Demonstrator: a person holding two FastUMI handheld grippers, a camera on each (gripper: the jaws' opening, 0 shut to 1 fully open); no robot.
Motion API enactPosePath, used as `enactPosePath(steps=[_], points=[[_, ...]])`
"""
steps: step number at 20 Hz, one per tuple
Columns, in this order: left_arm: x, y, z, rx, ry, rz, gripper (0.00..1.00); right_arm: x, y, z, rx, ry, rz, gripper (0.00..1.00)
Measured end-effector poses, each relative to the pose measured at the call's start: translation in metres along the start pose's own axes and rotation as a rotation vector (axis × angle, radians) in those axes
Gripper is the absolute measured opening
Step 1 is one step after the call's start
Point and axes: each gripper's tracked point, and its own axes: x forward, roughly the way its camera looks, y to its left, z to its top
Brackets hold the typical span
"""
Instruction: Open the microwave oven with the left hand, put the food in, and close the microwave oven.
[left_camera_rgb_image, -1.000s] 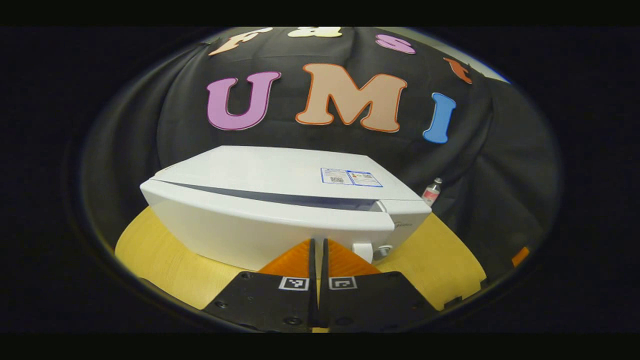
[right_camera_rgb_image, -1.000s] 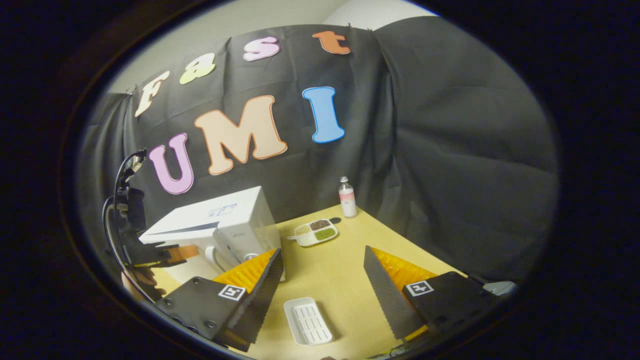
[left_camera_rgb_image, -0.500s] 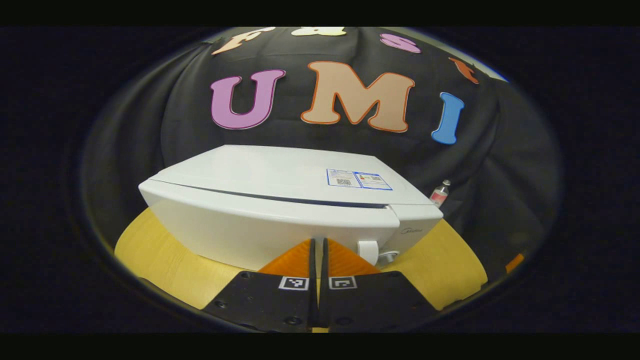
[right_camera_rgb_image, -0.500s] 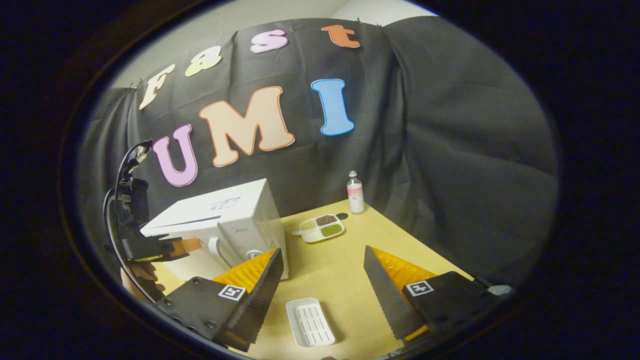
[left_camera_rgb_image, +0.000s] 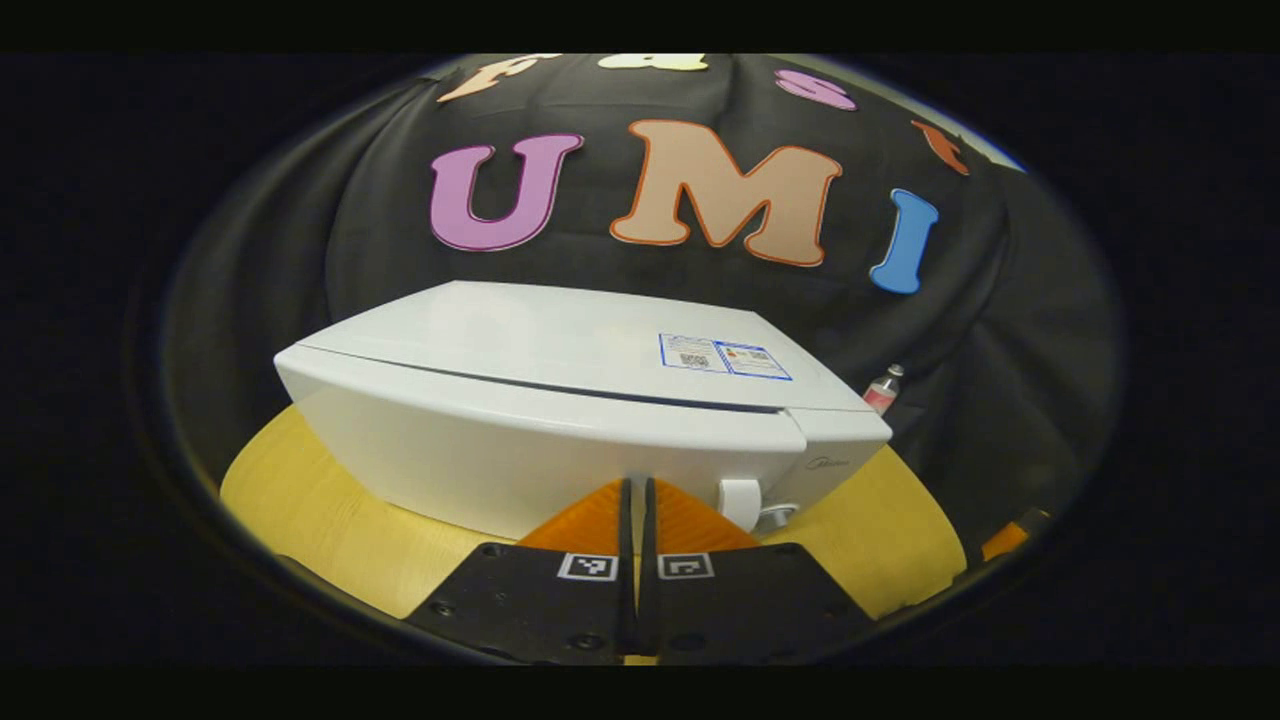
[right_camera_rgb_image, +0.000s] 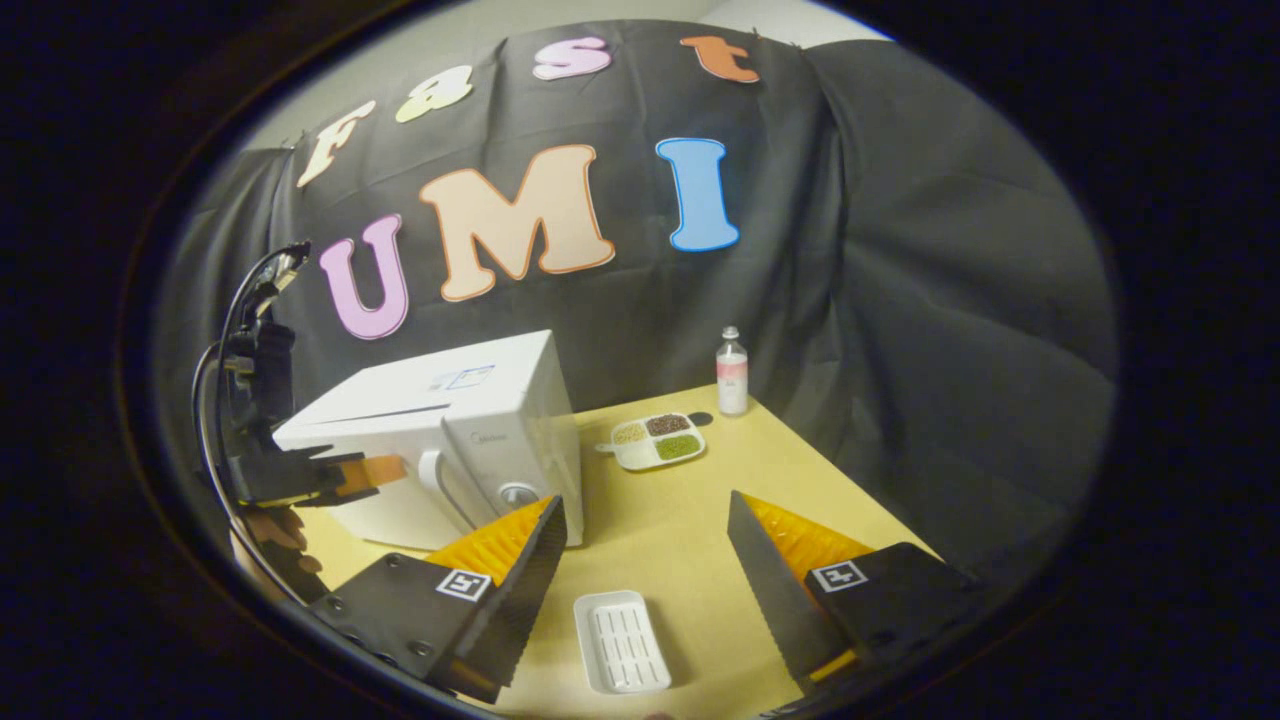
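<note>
Looking along my left claw, I see its two fingers pressed together with just a thin slit between them and nothing held. Their tips sit right at the white front of the microwave oven, close by its door handle, which lies at about 1 o'clock from the tips. I cannot tell whether the tips touch the door. The door looks closed, with a thin dark seam running along its top edge. A label sticker sits on the oven's top panel.

From the right gripper view, my right claw hangs above the yellow surface with its fingers spread wide apart and empty. A white ribbed tray lies on the surface between them, at 6 o'clock. The food, a divided plate with three portions of grains, rests on the surface at 12 o'clock, just right of the oven. A small bottle stands behind it, near the black cloth. At 9 o'clock, I see a hand holding the left claw against the oven's front.
</note>
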Motion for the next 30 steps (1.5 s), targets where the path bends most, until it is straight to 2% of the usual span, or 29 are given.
enactPosePath(steps=[4,7,8,9,10,13,14,15,18,19,21,22,24,25,26,27,28,29,30], points=[[0.007,0.005,0.009,0.011,-0.031,0.004,0.0,-0.004,0.002,0.003,-0.009,-0.016,-0.001,0.92],[0.007,0.007,-0.002,-0.006,-0.008,-0.007,0.0,-0.012,0.002,0.01,-0.02,-0.047,-0.001,0.92],[0.008,0.006,-0.002,-0.006,-0.011,-0.01,0.0,-0.017,0.003,0.015,-0.022,-0.068,0.0,1.0],[0.008,0.006,-0.002,-0.003,-0.01,-0.012,0.01,-0.02,0.005,0.019,-0.027,-0.083,0.005,1.0],[0.008,0.005,-0.002,0.005,-0.005,-0.016,0.01,-0.023,0.007,0.019,-0.033,-0.092,0.014,0.91],[-0.004,0.006,-0.006,0.018,0.012,-0.039,0.01,-0.027,0.015,0.011,-0.066,-0.072,0.042,0.92],[-0.012,0.007,-0.009,0.013,0.016,-0.046,0.0,-0.028,0.016,0.008,-0.076,-0.06,0.047,1.0],[-0.02,0.014,-0.015,0.009,0.026,-0.04,0.01,-0.031,0.018,0.007,-0.079,-0.057,0.052,0.92],[-0.054,0.042,-0.038,0.002,0.051,0.006,0.01,-0.034,0.024,0.008,-0.055,-0.063,0.073,0.92],[-0.067,0.052,-0.046,0.0,0.069,0.018,0.01,-0.033,0.029,0.007,-0.043,-0.058,0.089,1.0],[-0.092,0.076,-0.056,-0.007,0.089,0.067,0.01,-0.032,0.039,0.001,-0.035,-0.032,0.123,1.0],[-0.103,0.089,-0.054,-0.01,0.08,0.096,0.01,-0.03,0.044,0.0,-0.032,-0.021,0.137,0.92],[-0.125,0.112,-0.046,-0.015,0.058,0.148,0.0,-0.032,0.059,0.003,-0.008,-0.005,0.169,0.92],[-0.134,0.121,-0.038,-0.016,0.037,0.171,0.04,-0.034,0.065,0.009,0.001,-0.007,0.182,1.0],[-0.143,0.128,-0.026,-0.019,0.008,0.185,0.04,-0.035,0.069,0.015,0.001,-0.015,0.188,0.99],[-0.15,0.133,-0.013,-0.019,-0.024,0.194,0.18,-0.035,0.072,0.023,-0.008,-0.023,0.189,0.91],[-0.157,0.137,0.003,-0.013,-0.062,0.199,0.14,-0.035,0.075,0.03,-0.016,-0.033,0.188,0.92],[-0.164,0.142,0.014,-0.005,-0.082,0.213,0.16,-0.036,0.077,0.04,-0.023,-0.046,0.189,0.91],[-0.171,0.147,0.026,-0.004,-0.106,0.229,0.17,-0.037,0.08,0.05,-0.029,-0.063,0.19,0.99]])
